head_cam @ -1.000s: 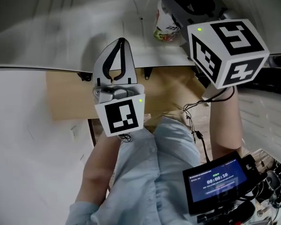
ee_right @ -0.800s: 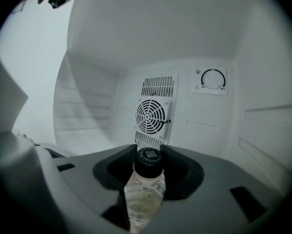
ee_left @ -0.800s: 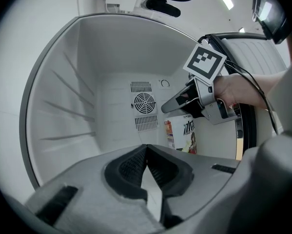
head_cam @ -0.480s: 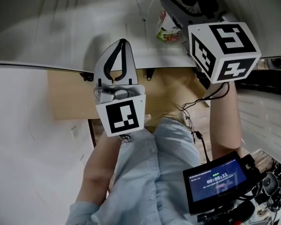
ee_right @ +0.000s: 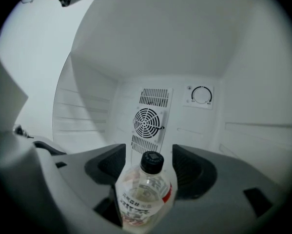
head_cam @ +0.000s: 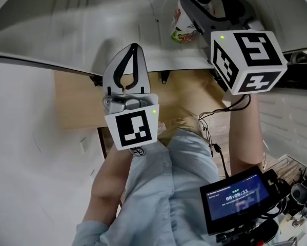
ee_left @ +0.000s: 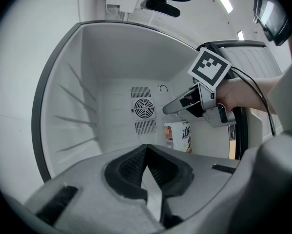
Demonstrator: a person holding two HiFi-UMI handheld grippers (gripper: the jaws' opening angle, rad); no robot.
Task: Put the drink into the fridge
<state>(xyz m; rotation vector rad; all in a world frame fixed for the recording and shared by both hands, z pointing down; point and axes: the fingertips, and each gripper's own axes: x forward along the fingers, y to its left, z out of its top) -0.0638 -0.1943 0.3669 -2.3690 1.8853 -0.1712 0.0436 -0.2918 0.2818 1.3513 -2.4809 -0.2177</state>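
Drink bottle (ee_right: 145,194) stands inside the fridge (ee_right: 102,57), far right, between the opening, clear right tongs (ee_right: 148,167); left tongs (ee_left: 146,152) closed, empty; withdrawal and door likely remain.

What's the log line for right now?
right gripper: jaws opening, drink bottle between them | drink bottle: upright in fridge | left gripper: shut, empty

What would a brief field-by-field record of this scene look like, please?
fridge: open, white walls, fan grille at back
drink: clear bottle, black cap, upright inside fridge
right tongs: opening, bottle between them, pads off it
left tongs: closed, empty
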